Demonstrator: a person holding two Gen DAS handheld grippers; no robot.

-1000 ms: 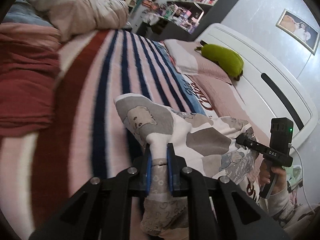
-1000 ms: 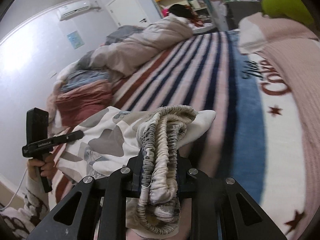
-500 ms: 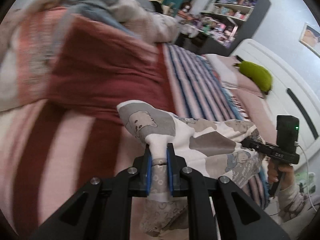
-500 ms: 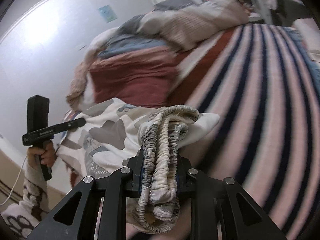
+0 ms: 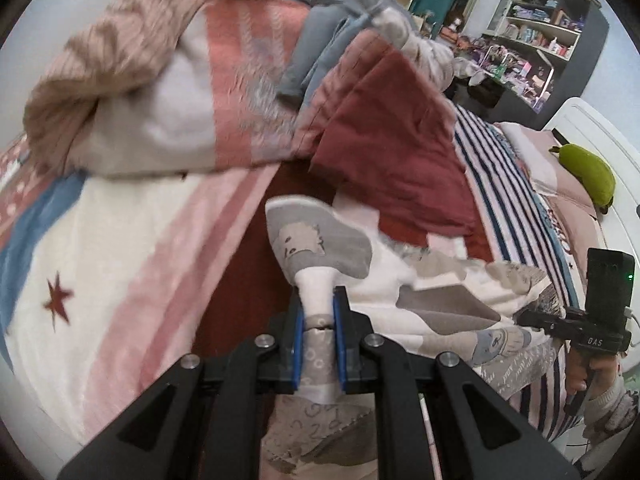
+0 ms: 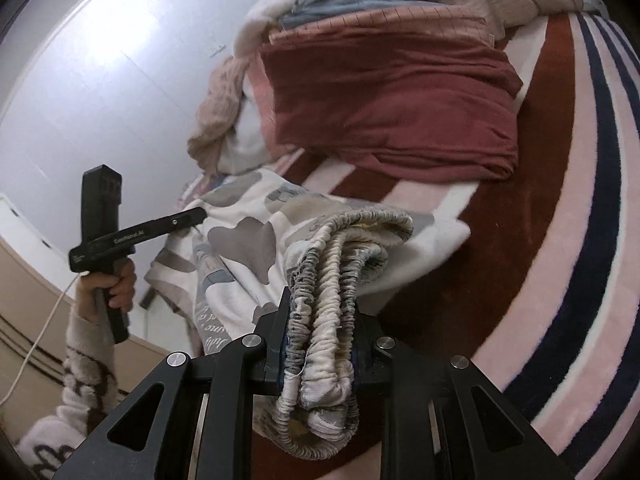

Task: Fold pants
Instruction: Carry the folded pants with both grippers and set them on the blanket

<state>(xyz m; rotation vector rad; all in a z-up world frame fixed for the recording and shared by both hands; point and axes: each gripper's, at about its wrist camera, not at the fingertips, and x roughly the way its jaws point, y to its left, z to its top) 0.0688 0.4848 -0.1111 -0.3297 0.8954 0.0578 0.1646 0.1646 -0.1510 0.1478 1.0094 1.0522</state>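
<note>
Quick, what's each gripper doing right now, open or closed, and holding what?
Left gripper: closed on a leg cuff of the pants.
Right gripper: closed on the bunched elastic waistband.

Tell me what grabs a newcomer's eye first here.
The printed pants hang stretched between both grippers: the left gripper pinches a leg end, the right gripper clamps the bunched elastic waistband. Behind them, a folded maroon blanket sits on the striped bedspread.
</note>
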